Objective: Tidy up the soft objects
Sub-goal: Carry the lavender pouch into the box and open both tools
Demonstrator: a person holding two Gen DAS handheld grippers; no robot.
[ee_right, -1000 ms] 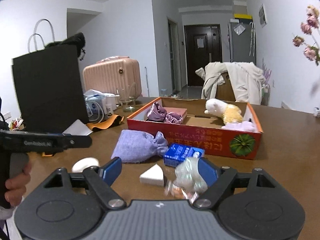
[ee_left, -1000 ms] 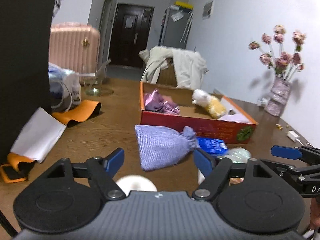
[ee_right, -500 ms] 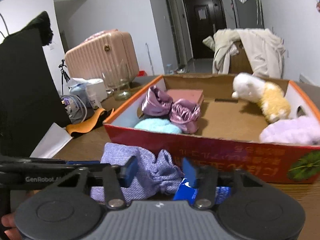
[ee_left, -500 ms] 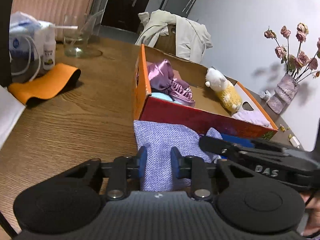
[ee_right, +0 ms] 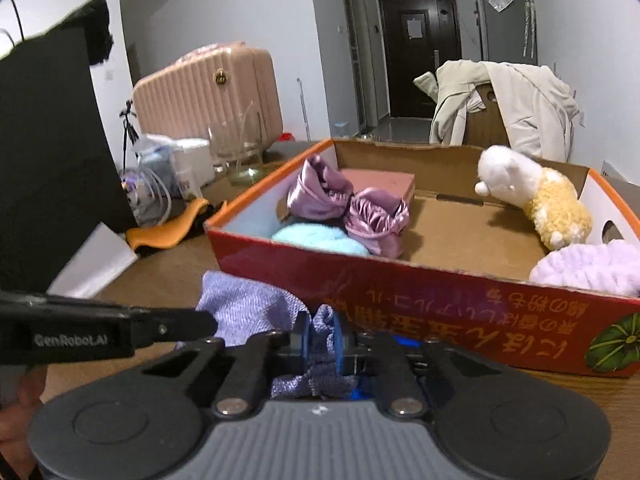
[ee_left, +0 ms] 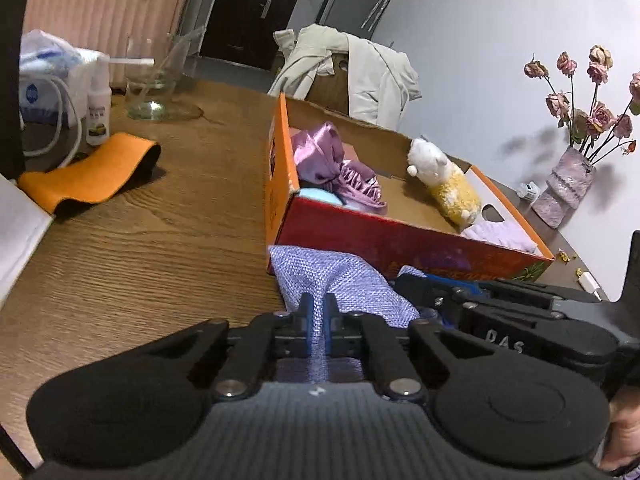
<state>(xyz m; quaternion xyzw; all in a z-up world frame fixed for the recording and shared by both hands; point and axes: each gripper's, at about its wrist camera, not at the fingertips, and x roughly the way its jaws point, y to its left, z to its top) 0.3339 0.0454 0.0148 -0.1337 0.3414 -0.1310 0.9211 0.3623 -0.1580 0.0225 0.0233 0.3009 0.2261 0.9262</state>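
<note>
A lavender knit pouch [ee_left: 336, 280] lies on the wooden table just in front of a red-orange cardboard box [ee_left: 400, 240]. My left gripper [ee_left: 319, 312] is shut on the pouch's near body. My right gripper [ee_right: 320, 336] is shut on the pouch's [ee_right: 248, 308] gathered neck. The box [ee_right: 440, 284] holds purple satin pouches [ee_right: 348, 204], a light blue fluffy item [ee_right: 316, 238], a white and yellow plush toy [ee_right: 536, 196] and a pale lilac fluffy item [ee_right: 592, 266]. The right gripper's body shows in the left wrist view [ee_left: 504, 320].
A blue packet [ee_right: 400, 340] lies under the right gripper by the box. An orange band [ee_left: 92, 172], a glass bowl [ee_left: 160, 80], a small bottle [ee_left: 98, 108] and a black bag [ee_right: 52, 152] stand to the left. A vase of dried roses [ee_left: 568, 188] stands far right.
Both grippers moved forward and down to the lavender pouch and closed from wide open onto it, the left on its body and the right on its neck.
</note>
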